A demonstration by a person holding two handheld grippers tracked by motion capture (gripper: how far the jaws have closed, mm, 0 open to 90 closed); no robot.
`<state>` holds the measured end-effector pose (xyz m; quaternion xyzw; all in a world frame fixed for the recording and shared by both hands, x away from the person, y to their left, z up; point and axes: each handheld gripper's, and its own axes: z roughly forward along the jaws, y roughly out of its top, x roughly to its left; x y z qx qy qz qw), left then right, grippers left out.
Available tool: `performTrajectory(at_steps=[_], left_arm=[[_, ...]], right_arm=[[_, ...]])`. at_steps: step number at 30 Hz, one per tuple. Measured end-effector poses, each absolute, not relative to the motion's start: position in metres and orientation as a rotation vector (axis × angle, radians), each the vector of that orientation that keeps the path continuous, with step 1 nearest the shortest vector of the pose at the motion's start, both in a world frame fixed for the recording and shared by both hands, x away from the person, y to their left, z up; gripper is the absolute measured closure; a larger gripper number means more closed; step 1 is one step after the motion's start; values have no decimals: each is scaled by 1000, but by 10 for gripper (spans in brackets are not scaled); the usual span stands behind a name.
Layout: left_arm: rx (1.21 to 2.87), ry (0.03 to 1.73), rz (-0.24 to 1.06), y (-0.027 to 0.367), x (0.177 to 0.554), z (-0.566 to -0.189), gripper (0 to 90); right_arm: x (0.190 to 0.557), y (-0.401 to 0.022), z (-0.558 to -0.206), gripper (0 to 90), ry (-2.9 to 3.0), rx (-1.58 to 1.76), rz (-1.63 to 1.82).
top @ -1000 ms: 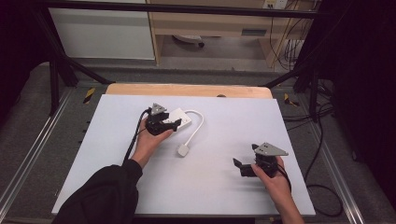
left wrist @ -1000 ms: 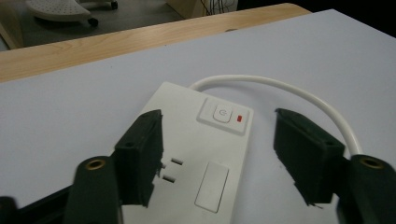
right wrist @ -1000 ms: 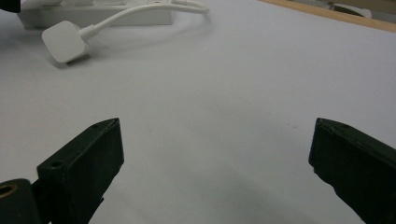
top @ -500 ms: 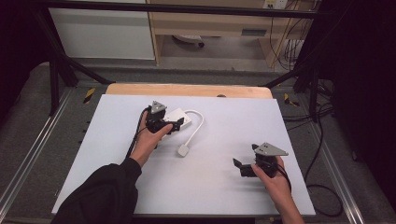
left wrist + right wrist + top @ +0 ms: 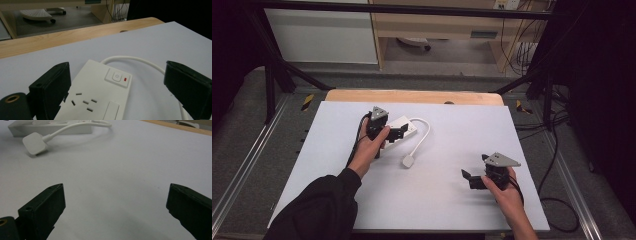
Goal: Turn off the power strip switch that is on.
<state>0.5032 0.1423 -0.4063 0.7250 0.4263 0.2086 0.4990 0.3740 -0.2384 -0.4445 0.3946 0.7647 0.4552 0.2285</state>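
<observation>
White plastic power strip (image 5: 403, 129) is lying on the pale sheet covering the worktop (image 5: 452, 200), sitting left of centre and nearer the far edge than the near one. In the high view the left gripper (image 5: 396, 134) is hovering right over it, jaws having just been opening and now standing wide, one on each side of the strip without pressing on it. The left gripper view is giving the detail you can't get from above: a square switch (image 5: 118, 77) with a power symbol and a little red light beside it, plus slot holes for a socket (image 5: 83, 99) closer to the camera. The near jaw is looking like it's touching the strip's edge, but I can't tell for sure. The white cord (image 5: 422, 137) is looping out from the strip's far end and curling back toward the middle of the worktop, ending in a squarish plug (image 5: 407, 161) lying flat. The right gripper view is showing that plug (image 5: 34, 143) from the side, with the cord running to the strip behind it. The right gripper (image 5: 468, 179) is resting near the front right corner, well apart from the strip, jaws spread with nothing between them but bare sheet.
</observation>
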Motion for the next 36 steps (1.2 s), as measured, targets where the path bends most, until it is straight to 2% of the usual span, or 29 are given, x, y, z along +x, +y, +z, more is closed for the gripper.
performTrajectory(at_steps=[36], left_arm=[[1714,935,474,169,465,-360,54]], right_arm=[[374,-238,-444,23,2108,1085,1261]])
